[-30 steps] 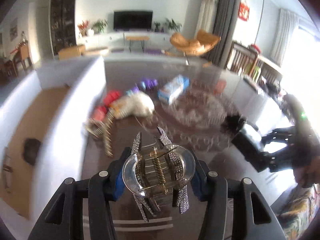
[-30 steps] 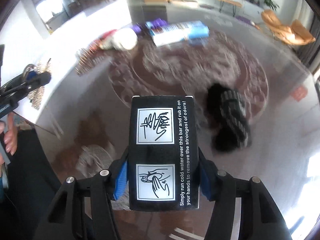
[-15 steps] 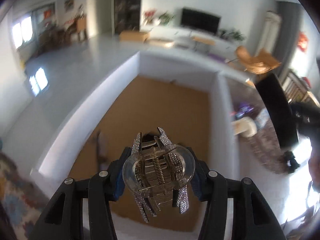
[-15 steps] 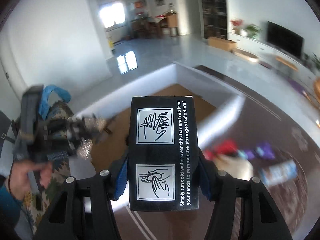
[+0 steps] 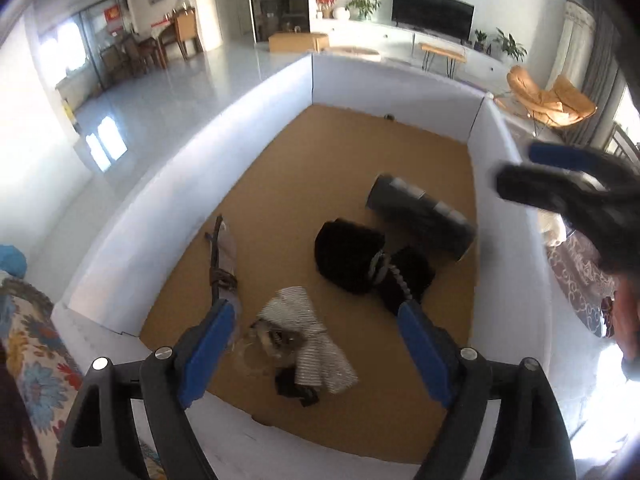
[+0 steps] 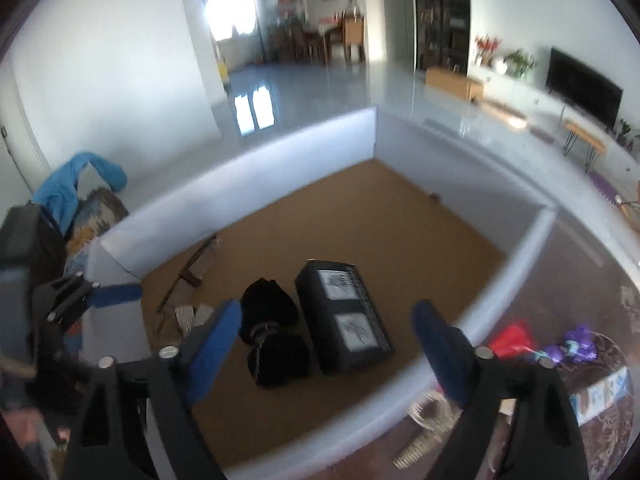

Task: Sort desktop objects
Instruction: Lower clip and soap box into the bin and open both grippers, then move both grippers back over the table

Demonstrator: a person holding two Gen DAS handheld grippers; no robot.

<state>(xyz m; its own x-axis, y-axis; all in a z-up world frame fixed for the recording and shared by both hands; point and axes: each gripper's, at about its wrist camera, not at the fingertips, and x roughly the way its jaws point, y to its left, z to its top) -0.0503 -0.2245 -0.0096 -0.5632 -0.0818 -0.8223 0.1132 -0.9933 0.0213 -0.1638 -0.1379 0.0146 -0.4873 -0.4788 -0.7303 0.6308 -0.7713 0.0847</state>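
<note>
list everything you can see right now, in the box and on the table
box: 1, white walls, brown cork-like floor, below both claws
black carton: 1, black with two white picture panels, lying flat in the box by its right wall
black hair clip: 1, fluffy black, box middle, beside the carton
rhinestone hair clip: 1, silvery and clear, box near edge
brown hair clip: 1, slim, dark brown, box left side
table items: several, red, purple and blue, blurred, outside the box on the dark table
left claw: 1, black with blue pads, open, empty
right claw: 1, black with blue pads, open, empty
</note>
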